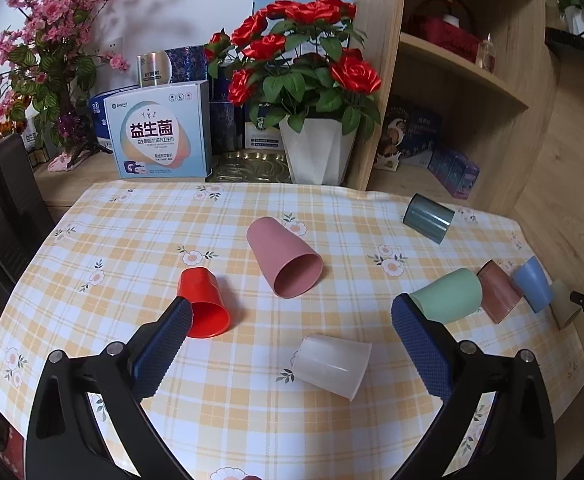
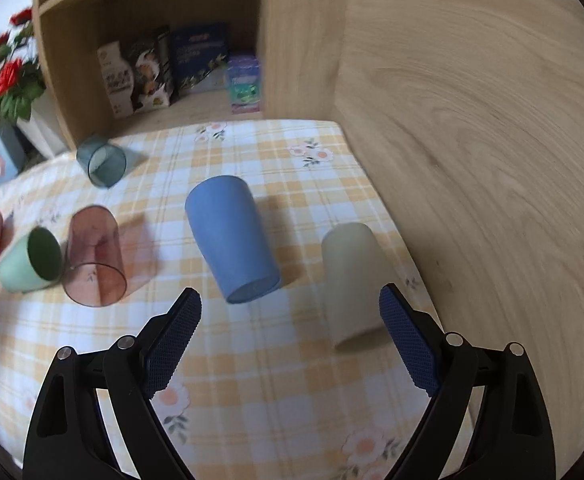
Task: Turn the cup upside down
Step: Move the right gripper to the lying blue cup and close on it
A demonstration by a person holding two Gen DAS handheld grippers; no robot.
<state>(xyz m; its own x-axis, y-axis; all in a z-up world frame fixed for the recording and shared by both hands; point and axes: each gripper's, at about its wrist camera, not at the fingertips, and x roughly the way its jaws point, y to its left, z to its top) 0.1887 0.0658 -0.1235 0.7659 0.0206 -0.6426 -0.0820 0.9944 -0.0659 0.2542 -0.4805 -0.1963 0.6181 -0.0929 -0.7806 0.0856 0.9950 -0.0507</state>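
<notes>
Both tongs are held wide open, nothing gripped: left gripper [image 1: 292,330] above the white cup [image 1: 334,366], right gripper [image 2: 290,320] just short of the blue cup [image 2: 232,240].

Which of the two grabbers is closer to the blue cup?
Right. The right gripper hovers just short of the blue cup, jaws open. The left gripper is farther, over the table's middle; from there the cup sits far right.
</notes>
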